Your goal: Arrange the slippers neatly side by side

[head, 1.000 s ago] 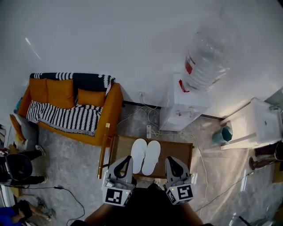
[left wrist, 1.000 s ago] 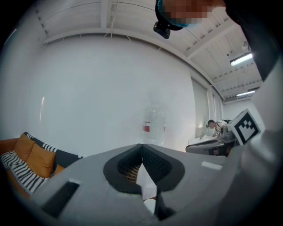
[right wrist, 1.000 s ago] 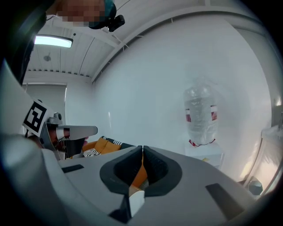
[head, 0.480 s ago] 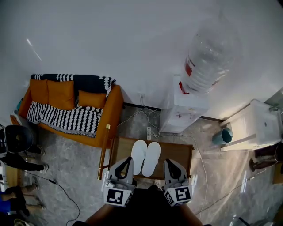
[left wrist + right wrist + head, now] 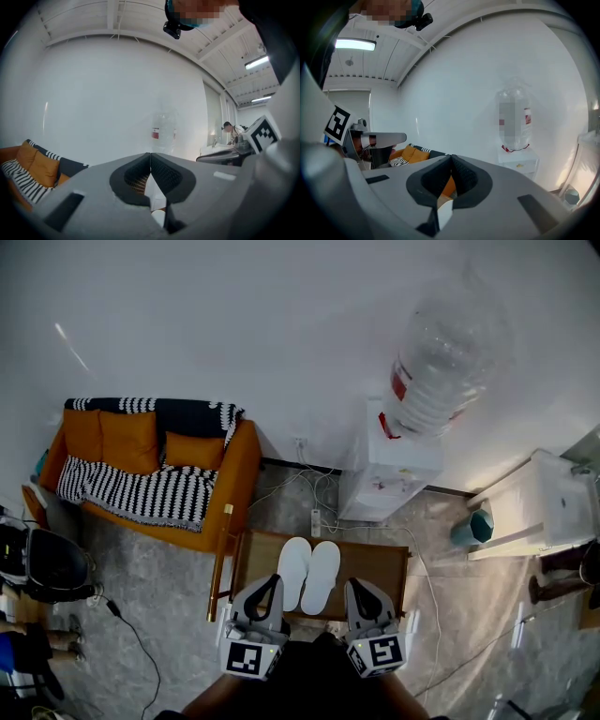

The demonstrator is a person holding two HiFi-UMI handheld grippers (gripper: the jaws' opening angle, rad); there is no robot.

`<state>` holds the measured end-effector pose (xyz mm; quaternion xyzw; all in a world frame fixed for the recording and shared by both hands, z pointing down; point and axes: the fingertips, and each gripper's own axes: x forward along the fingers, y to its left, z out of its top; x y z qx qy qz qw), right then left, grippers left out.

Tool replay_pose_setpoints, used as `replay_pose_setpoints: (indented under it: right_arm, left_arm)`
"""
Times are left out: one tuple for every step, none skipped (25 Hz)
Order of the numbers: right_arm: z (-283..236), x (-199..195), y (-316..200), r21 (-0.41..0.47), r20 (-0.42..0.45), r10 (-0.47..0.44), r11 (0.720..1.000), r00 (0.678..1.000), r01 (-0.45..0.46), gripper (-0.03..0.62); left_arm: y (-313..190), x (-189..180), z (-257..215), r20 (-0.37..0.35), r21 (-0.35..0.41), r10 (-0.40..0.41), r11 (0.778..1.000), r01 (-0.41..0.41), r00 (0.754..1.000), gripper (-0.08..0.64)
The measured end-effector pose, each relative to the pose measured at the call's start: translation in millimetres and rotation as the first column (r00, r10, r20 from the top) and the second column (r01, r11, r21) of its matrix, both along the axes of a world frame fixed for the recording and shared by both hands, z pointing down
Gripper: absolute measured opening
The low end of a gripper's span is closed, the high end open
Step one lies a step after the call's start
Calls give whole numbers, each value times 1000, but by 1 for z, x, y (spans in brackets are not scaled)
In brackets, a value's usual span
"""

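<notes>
Two white slippers, the left one (image 5: 292, 570) and the right one (image 5: 322, 574), lie side by side and touching on a low brown table (image 5: 375, 562), toes pointing away. My left gripper (image 5: 275, 578) hovers just near of the left slipper, jaws shut and empty. Level with it, my right gripper (image 5: 357, 583) sits to the right of the right slipper, also shut with nothing held. In the left gripper view the jaws (image 5: 150, 154) meet at the tips, with a strip of white slipper (image 5: 153, 191) showing through the gap below. In the right gripper view the jaws (image 5: 451, 157) are closed too.
An orange sofa (image 5: 155, 460) with a striped blanket stands left of the table. A white water dispenser (image 5: 394, 451) with a big bottle stands behind it, with cables and a power strip (image 5: 316, 519) on the floor. A person (image 5: 42, 568) and a white cabinet (image 5: 544, 507) flank the scene.
Both grippers stay in place; the right one has shifted slightly left. The person at the far left has moved about.
</notes>
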<state>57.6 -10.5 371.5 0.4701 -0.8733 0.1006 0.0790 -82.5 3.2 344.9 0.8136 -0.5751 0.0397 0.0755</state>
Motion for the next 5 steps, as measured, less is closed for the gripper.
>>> replay_pose_setpoints:
  right_arm:
    - [0,0,0,-1,-1,0,1000,1000,0,12]
    - [1,0,0,-2,-3,0,1000,1000,0,12]
    - [1,0,0,-3,-4,-1,1000,1000,1,12]
    - [2,0,-1,-4,-6,-2,1000,1000,1,12]
    - [2,-1,-1,-6,-7,-3,1000,1000,2,12]
  left_arm:
    - [0,0,0,1,1,1,1000,-1,1000,17]
    - [-1,0,0,1,2,1,1000,-1,1000,17]
    - [-1,0,1,1,2,0,1000,0,1000,17]
    - [-2,0,1,-1,2,-1,1000,1,1000,17]
    - [-2,0,1,-2,1,-2,1000,2,1000,17]
